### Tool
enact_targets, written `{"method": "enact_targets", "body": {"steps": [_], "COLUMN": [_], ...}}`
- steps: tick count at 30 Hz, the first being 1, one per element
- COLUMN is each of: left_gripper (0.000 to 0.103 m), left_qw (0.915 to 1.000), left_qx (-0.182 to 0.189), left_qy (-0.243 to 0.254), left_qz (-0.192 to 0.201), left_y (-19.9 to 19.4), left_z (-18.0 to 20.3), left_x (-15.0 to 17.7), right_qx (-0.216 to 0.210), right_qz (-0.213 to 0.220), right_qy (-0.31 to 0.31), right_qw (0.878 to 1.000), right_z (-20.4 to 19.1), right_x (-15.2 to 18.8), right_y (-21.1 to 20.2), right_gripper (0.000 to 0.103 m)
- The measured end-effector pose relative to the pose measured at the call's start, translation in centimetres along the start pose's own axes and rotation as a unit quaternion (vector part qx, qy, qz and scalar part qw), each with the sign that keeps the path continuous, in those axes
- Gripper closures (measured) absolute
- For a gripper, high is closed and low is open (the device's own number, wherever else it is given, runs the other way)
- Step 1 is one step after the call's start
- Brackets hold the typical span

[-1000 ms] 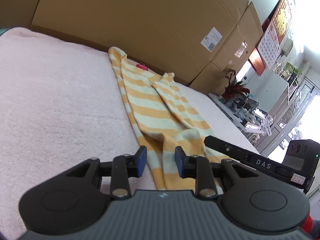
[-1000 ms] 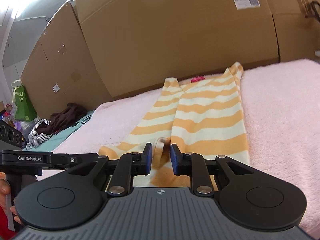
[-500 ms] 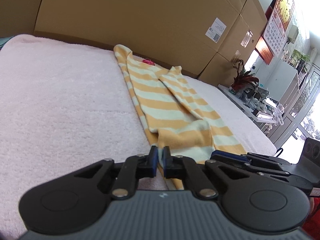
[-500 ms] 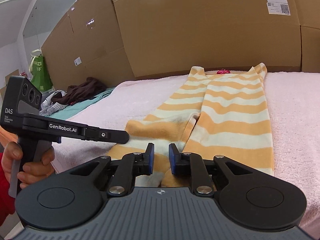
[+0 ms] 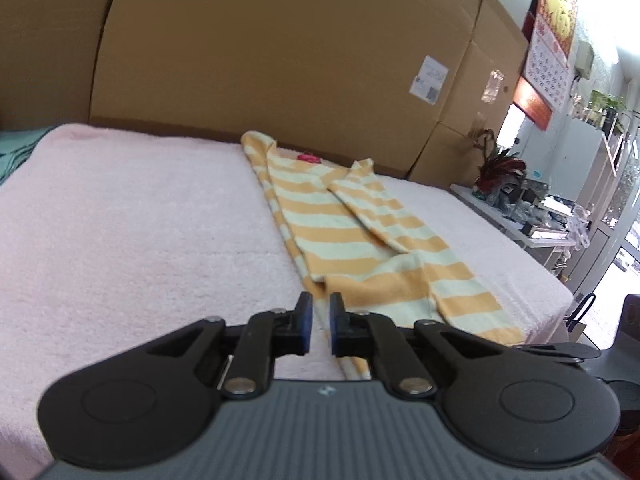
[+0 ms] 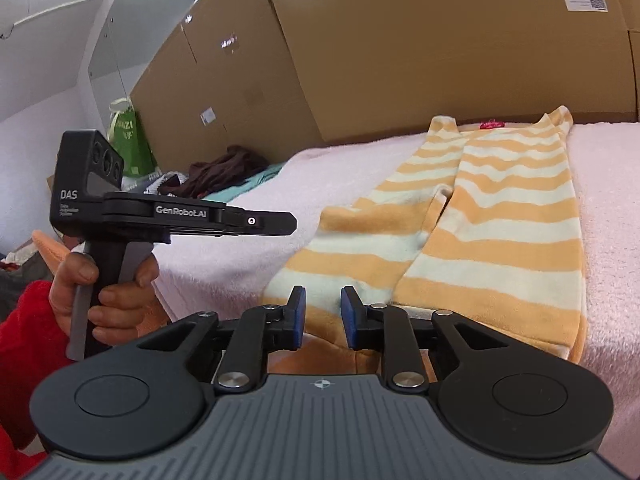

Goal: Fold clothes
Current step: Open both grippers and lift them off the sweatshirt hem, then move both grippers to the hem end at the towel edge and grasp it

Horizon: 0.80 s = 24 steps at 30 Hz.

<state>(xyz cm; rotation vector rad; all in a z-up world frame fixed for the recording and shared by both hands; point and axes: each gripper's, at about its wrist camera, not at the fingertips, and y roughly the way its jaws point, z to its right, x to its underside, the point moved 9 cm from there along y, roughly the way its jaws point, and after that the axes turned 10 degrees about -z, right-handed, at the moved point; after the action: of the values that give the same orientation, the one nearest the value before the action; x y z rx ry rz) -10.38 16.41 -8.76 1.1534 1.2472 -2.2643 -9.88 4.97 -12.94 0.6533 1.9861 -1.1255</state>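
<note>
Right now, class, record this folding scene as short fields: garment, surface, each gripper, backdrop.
Garment: striped garment, orange and pale bands, lying flat
Surface: pink blanket
Left gripper: shut, holding nothing
Right gripper: jaws have just been opening, at the near hem, nothing pinched between them
Backdrop: cardboard boxes

One striped garment, two claws, one blanket-covered bed

One orange-and-cream striped garment (image 5: 356, 236) lies on one pink blanket (image 5: 132, 232). Two claws show: the left claw (image 5: 319, 322) and the right claw (image 6: 322, 322). One hand (image 6: 108, 288) grips a handle. Behind stand at least three cardboard boxes (image 5: 280, 60), one wall calendar (image 5: 550, 36) and one green bag (image 6: 130, 140).
</note>
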Motion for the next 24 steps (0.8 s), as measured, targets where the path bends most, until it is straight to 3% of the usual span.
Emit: {"method": "enact_targets", "body": {"steps": [2, 7, 9, 11, 16, 19, 21, 24], "left_gripper": [0.094, 0.091, 0.086, 0.086, 0.084, 0.078, 0.086, 0.085], "left_qw": [0.9997, 0.9984, 0.9979, 0.9967, 0.9939, 0.9927, 0.9956, 0.9986], "left_qx": [0.009, 0.031, 0.007, -0.017, -0.048, -0.075, -0.065, -0.038], "left_qy": [0.025, 0.047, 0.057, 0.07, 0.093, 0.089, 0.062, 0.03], "left_qz": [0.001, -0.01, -0.029, -0.036, -0.034, -0.031, -0.026, -0.02], "left_y": [0.4, 3.1, 4.6, 5.2, 2.6, 0.9, -0.5, -2.2], "left_z": [1.6, 3.9, 3.6, 3.1, 1.7, 0.8, 0.5, 0.5], "left_x": [-0.1, -0.6, -0.3, 0.3, 1.9, 3.0, 3.7, 5.3], "right_qx": [-0.001, -0.025, -0.063, -0.039, -0.003, 0.018, -0.004, -0.018], "right_qz": [0.0, -0.002, -0.033, -0.029, 0.018, 0.021, 0.01, -0.01], "right_qy": [0.003, 0.016, 0.031, 0.025, -0.052, -0.033, -0.012, -0.008], "right_qw": [1.0, 1.0, 0.997, 0.998, 0.998, 0.999, 1.0, 1.0], "right_z": [-0.2, -1.0, -1.8, -2.1, -3.2, -2.1, -1.7, -2.1], "right_x": [-0.1, 0.3, 1.1, 1.7, 1.0, 0.9, 1.2, 1.8], "right_y": [0.0, 0.1, 1.2, 1.6, -0.4, 0.2, 0.9, 2.0], "right_gripper": [0.078, 0.076, 0.081, 0.083, 0.081, 0.081, 0.083, 0.083]}}
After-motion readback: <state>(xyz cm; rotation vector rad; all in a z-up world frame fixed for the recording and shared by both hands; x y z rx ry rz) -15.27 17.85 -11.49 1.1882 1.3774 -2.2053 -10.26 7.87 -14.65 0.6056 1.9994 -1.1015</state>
